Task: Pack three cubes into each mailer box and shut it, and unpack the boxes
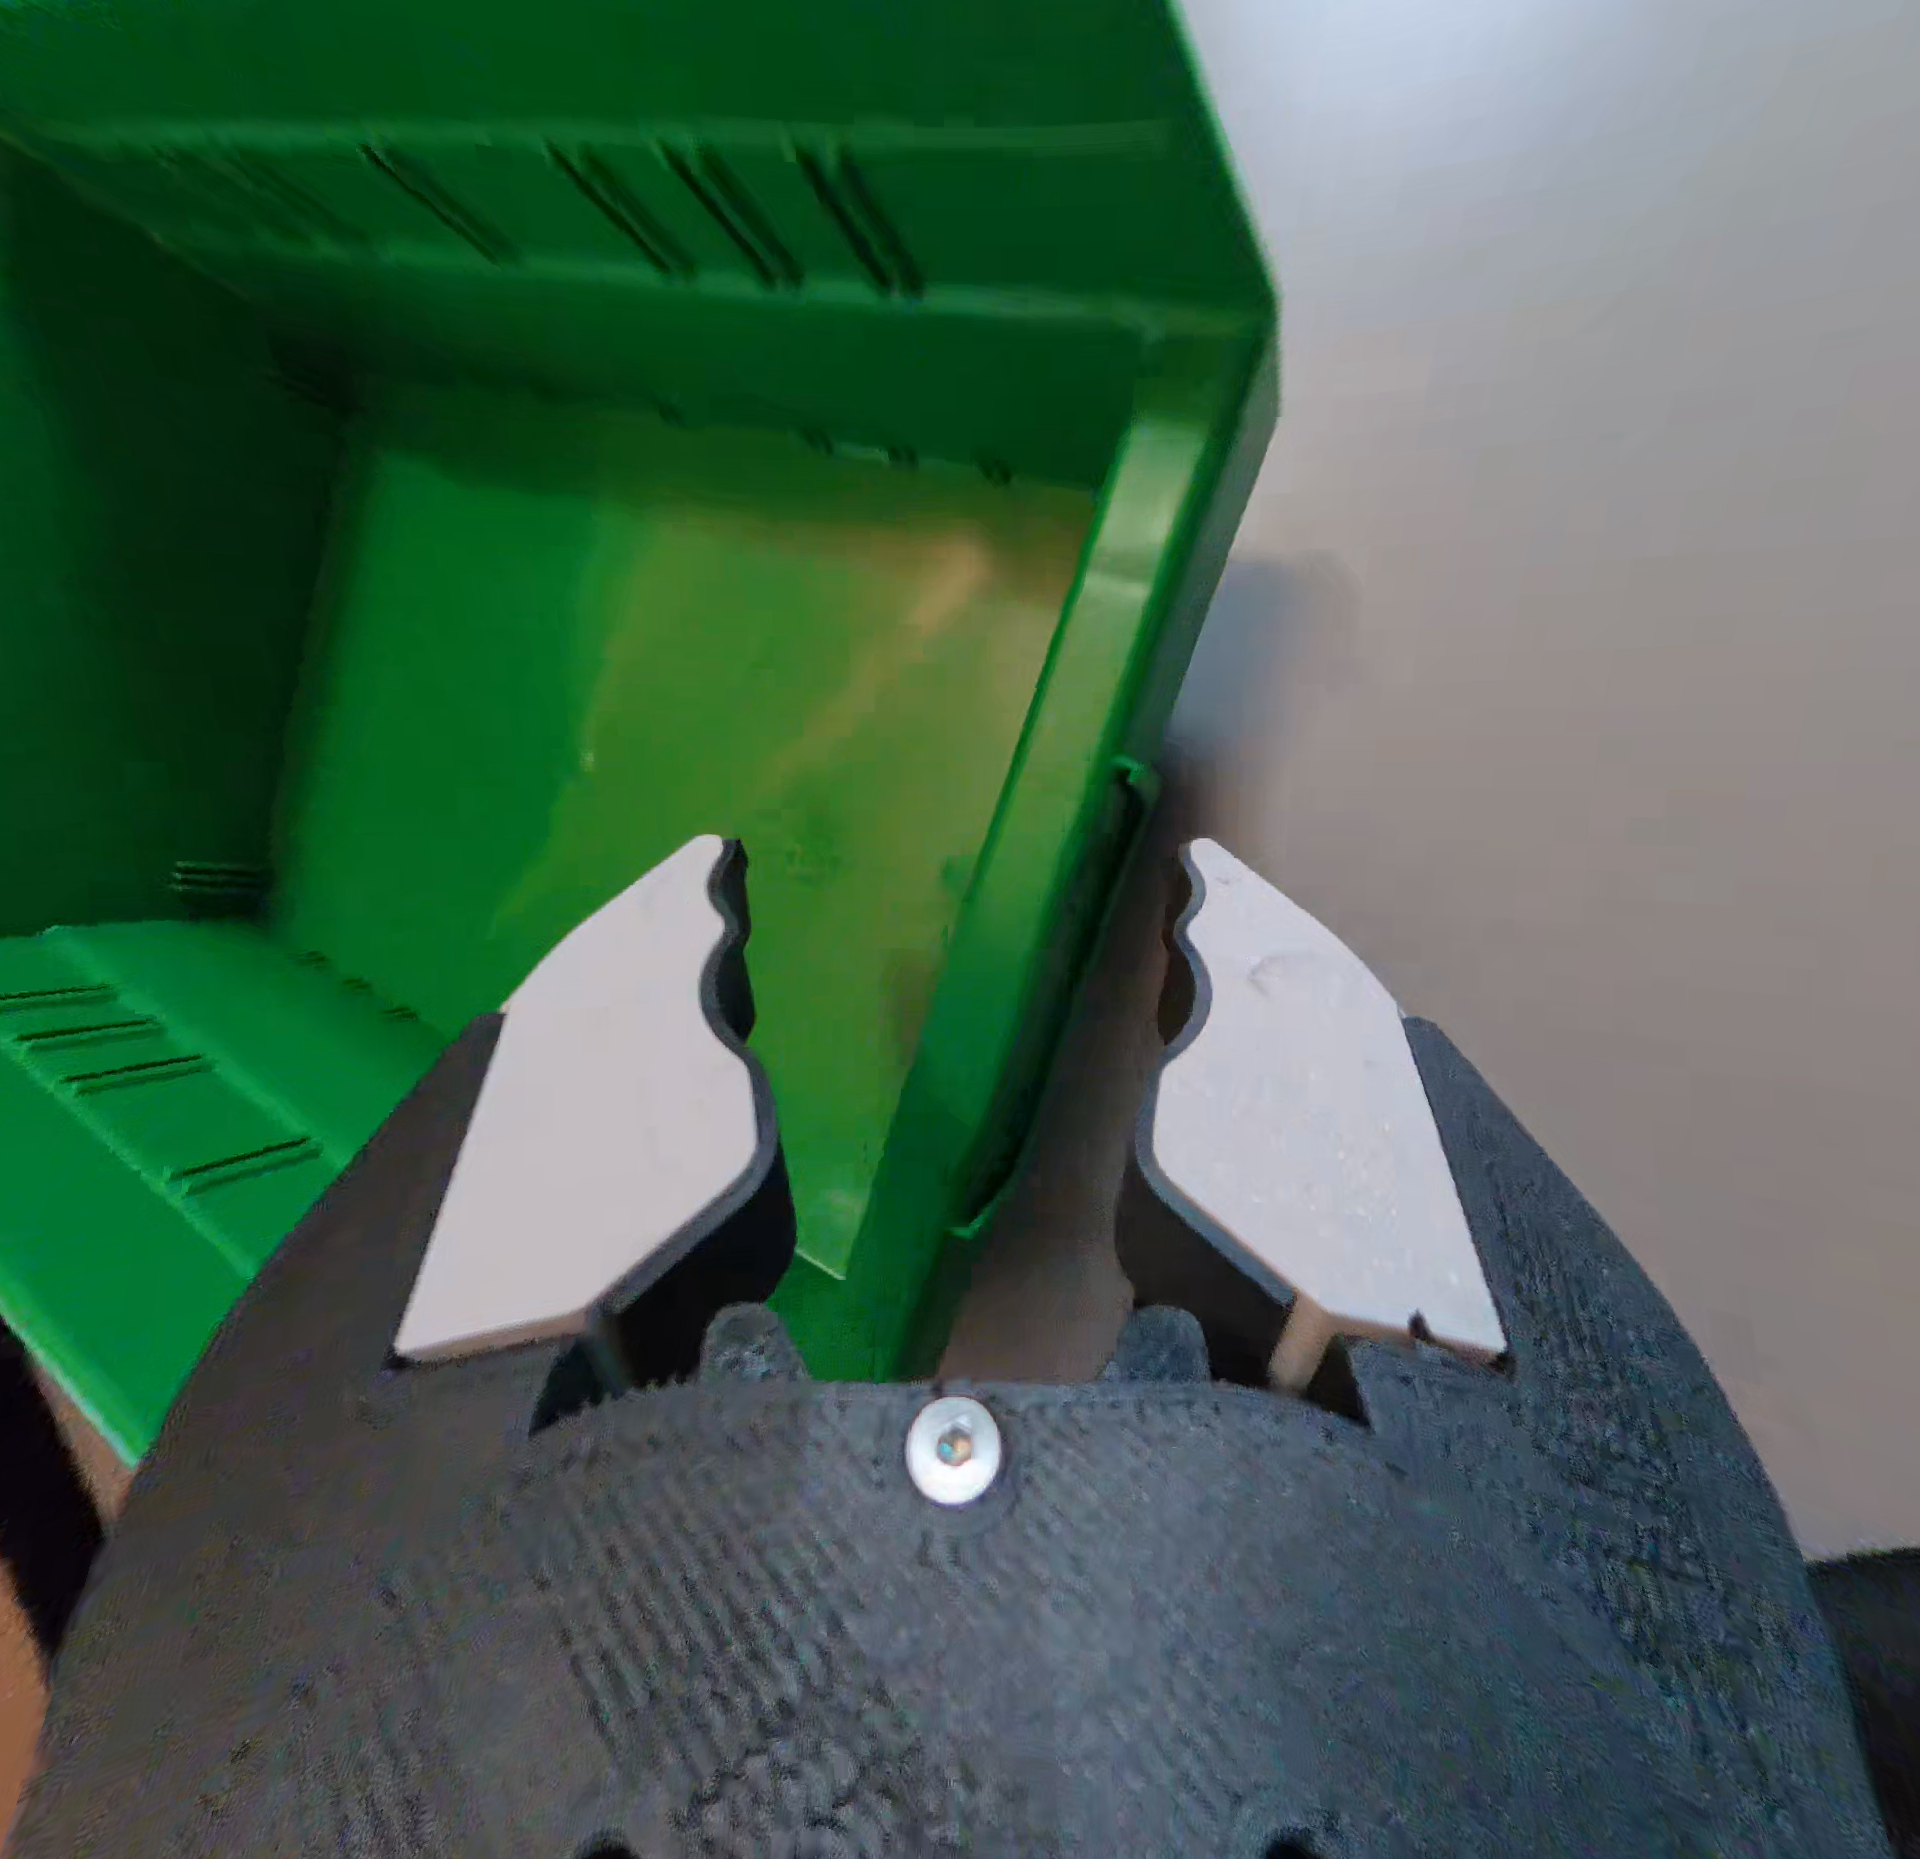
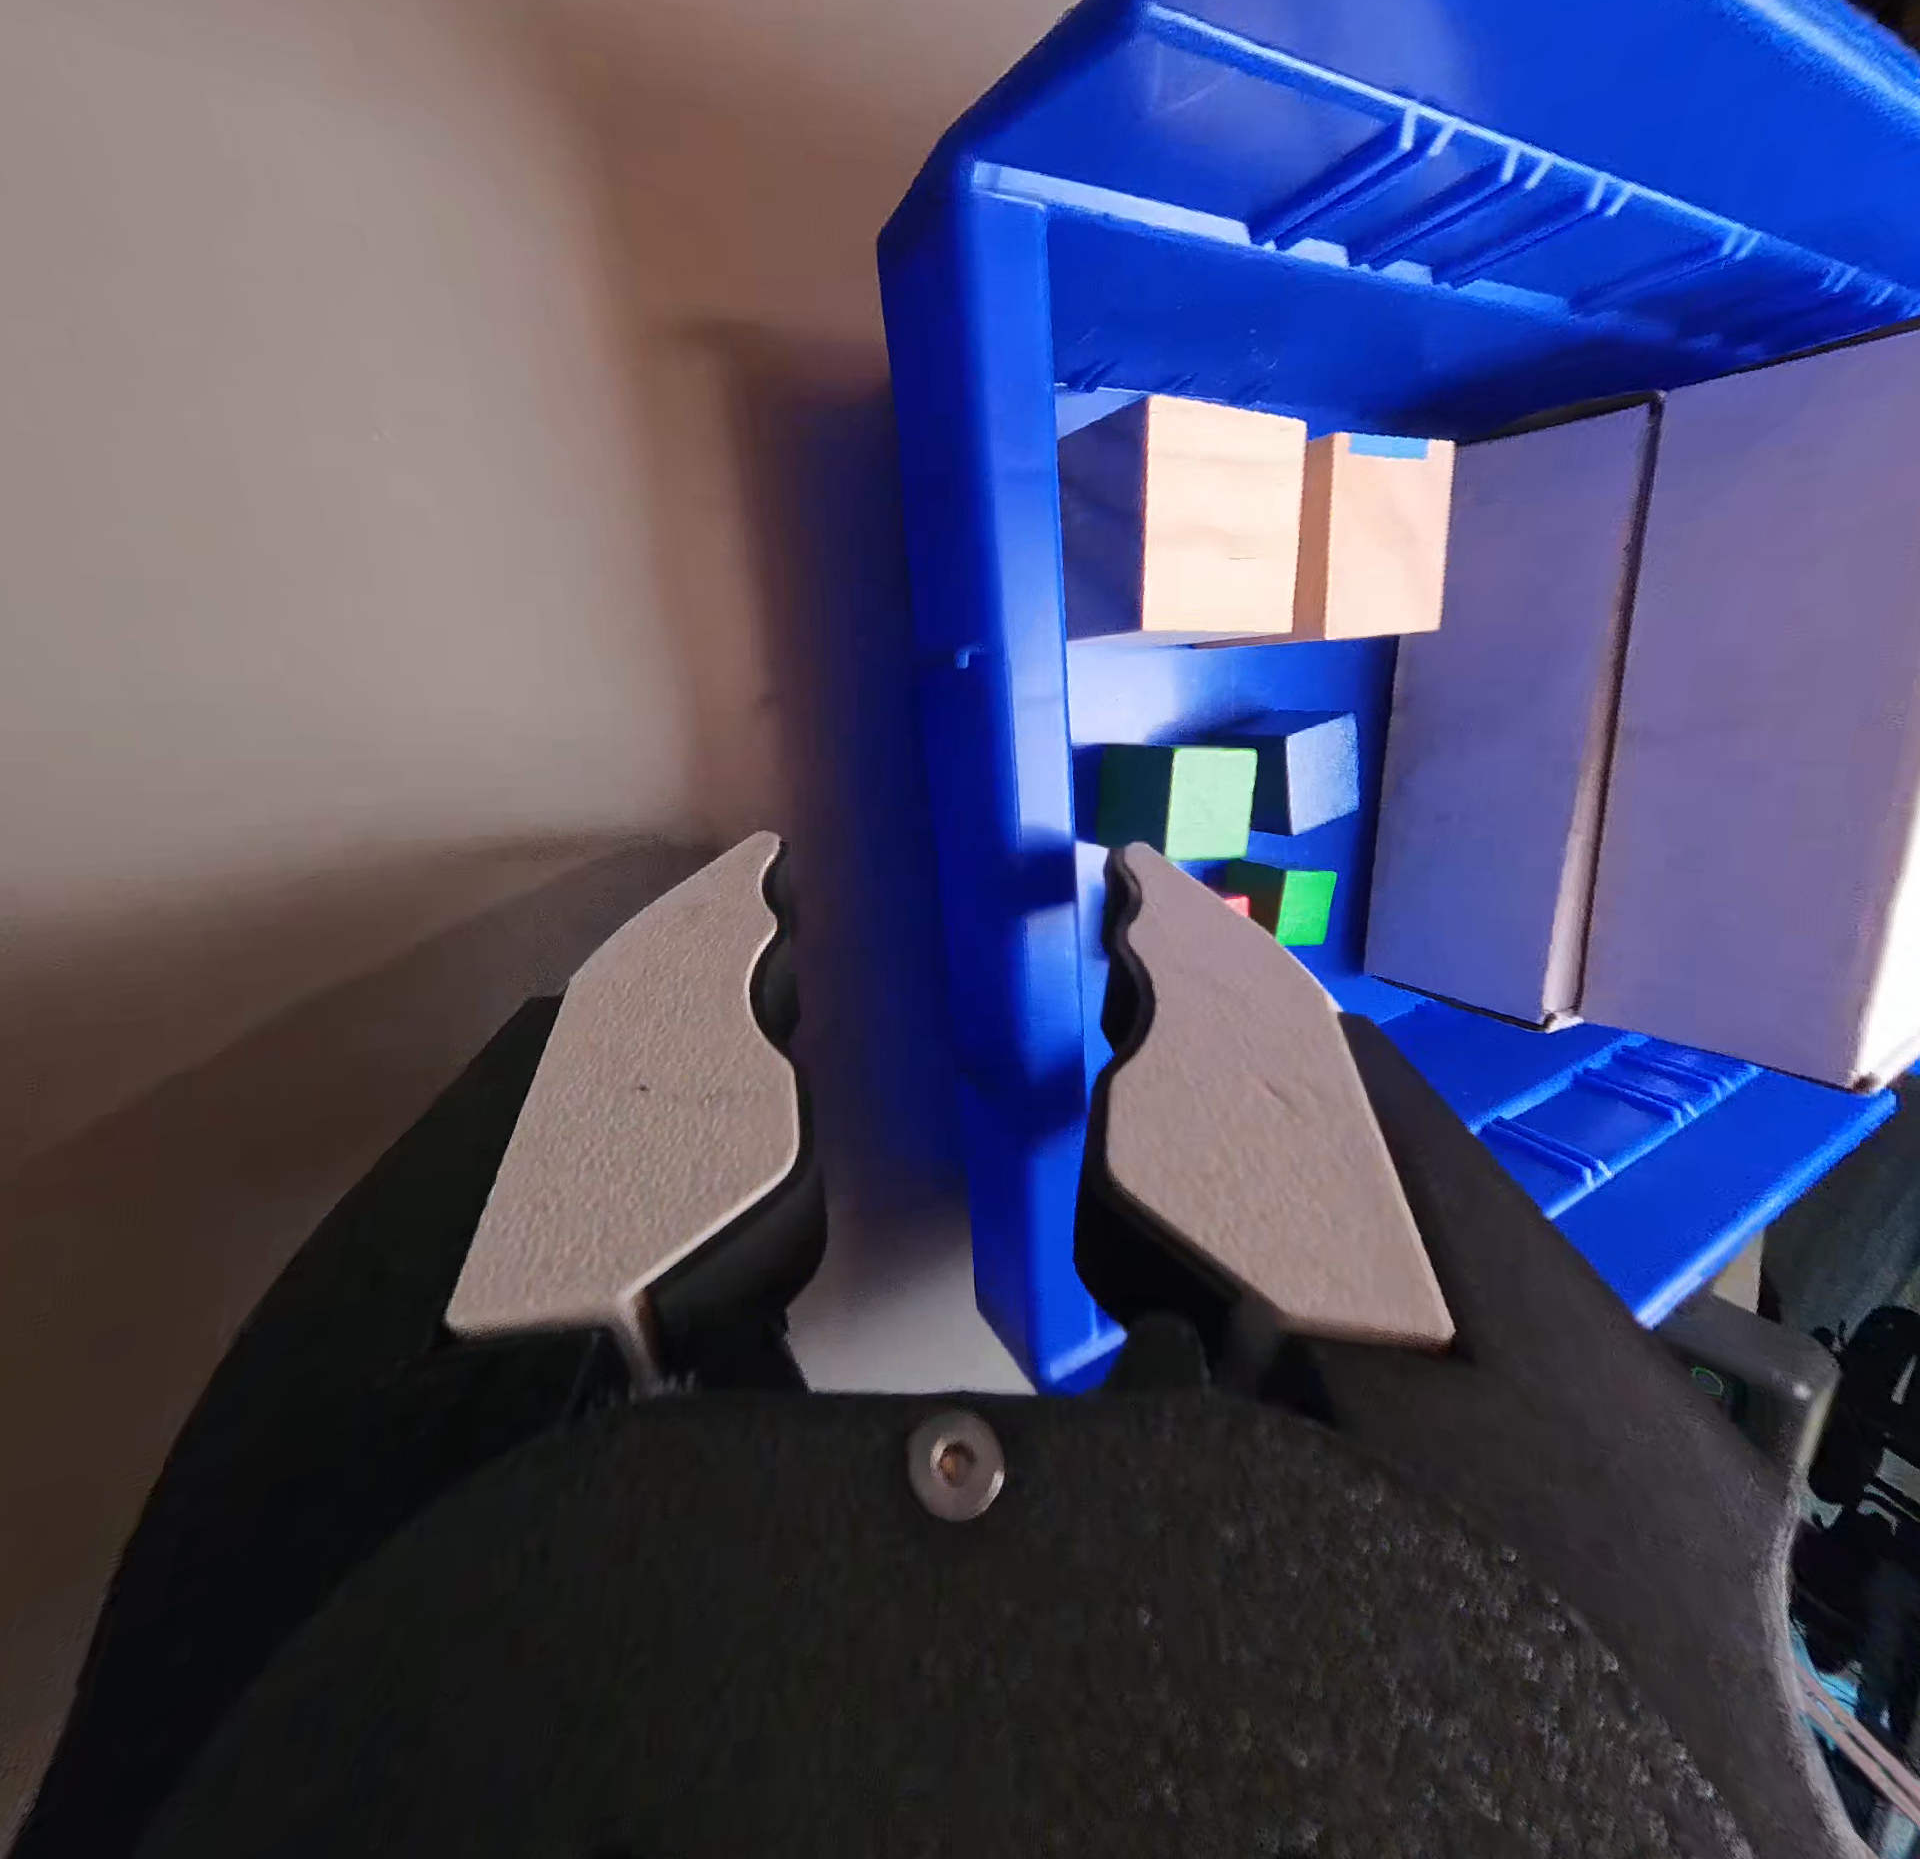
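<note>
Cubes first: a green cube (image 2: 1205,801) sits low in the blue bin (image 2: 997,521), a dark blue one (image 2: 1320,775) just beside it on the right, and a second green cube (image 2: 1304,905) lies nearer the camera with a sliver of red (image 2: 1236,905) peeking out next to it, mostly hidden behind a fingertip. Farther back in that bin, two pale wooden blocks (image 2: 1226,516) stand side by side, touching. A white mailer box (image 2: 1507,708) fills the bin's right side, closed as far as can be seen.

Right claw (image 2: 945,853) now: jaws apart, straddling the blue bin's near wall, one finger (image 2: 644,1082) outside over the pale surface (image 2: 312,459), the other inside the bin. Whether the pads touch the wall is unclear.

Over to the left claw (image 1: 961,853), same story on a green bin (image 1: 623,375): jaws spread, the bin's side wall running up between them, one finger (image 1: 603,1071) over the bare green floor, the other outside above the light surface (image 1: 1558,459). No cubes show in the visible part of the green bin.
</note>
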